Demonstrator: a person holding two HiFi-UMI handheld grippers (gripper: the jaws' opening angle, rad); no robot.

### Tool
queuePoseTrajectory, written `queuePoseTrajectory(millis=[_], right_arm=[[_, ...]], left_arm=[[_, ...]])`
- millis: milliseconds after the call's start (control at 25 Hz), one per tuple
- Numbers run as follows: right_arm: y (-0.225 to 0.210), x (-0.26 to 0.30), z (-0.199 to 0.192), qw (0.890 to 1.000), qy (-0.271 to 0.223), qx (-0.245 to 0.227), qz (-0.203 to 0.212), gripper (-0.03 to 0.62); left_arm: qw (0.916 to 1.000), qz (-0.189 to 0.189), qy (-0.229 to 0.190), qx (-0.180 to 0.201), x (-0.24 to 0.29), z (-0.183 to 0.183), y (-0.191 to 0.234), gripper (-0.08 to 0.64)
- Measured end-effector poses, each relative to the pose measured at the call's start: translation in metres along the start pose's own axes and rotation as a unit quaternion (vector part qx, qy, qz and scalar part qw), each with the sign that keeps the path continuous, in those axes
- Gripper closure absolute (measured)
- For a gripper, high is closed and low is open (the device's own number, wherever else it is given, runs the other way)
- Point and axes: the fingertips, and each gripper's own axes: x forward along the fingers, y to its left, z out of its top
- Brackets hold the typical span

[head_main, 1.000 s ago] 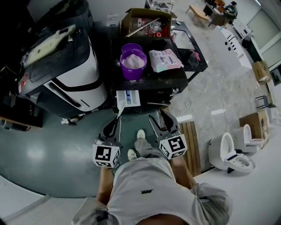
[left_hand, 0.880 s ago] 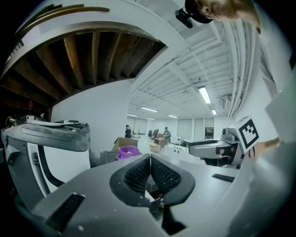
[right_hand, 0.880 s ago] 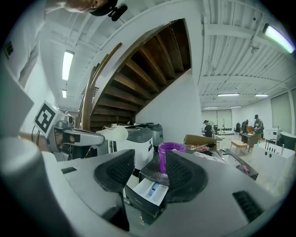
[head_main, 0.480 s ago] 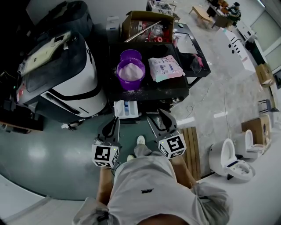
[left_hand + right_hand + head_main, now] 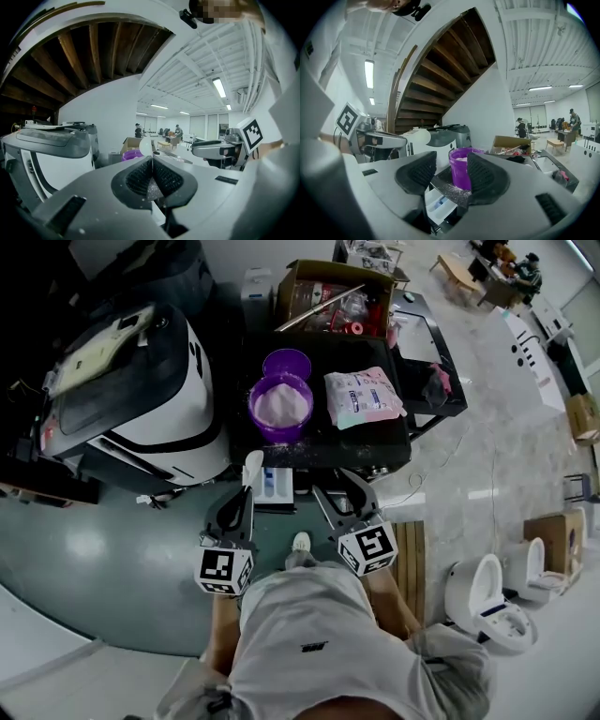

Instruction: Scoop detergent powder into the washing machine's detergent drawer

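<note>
the left gripper (image 5: 238, 505) is clamped shut on the thin handle of a white scoop (image 5: 251, 464), whose bowl sits at the left rim of the open detergent drawer (image 5: 278, 484). the drawer juts out from the front edge of the black counter (image 5: 323, 439), toward its left corner. the right gripper (image 5: 343, 491) hangs just right of the drawer, jaws apart, gripping nothing. a purple tub (image 5: 280, 407) of white powder stands near the counter's front-left edge, its lid (image 5: 287, 363) behind it and a detergent bag (image 5: 364, 395) beside it toward the right edge.
</note>
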Motion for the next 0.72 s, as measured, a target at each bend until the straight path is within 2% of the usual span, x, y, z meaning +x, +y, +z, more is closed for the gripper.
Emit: queuePoseTrajectory(millis=[360, 720], right_arm=[[-0.029, 0.023, 0.006, 0.999, -0.003, 0.008, 0.032, 0.403], [-0.049, 0.042, 0.007, 0.999, -0.002, 0.013, 0.033, 0.403]], left_arm=[[0.9994, 0.032, 0.016, 0.005, 0.03, 0.01, 0.003, 0.543], [0.9991, 0.032, 0.025, 0.01, 0.061, 0.013, 0.012, 0.543]])
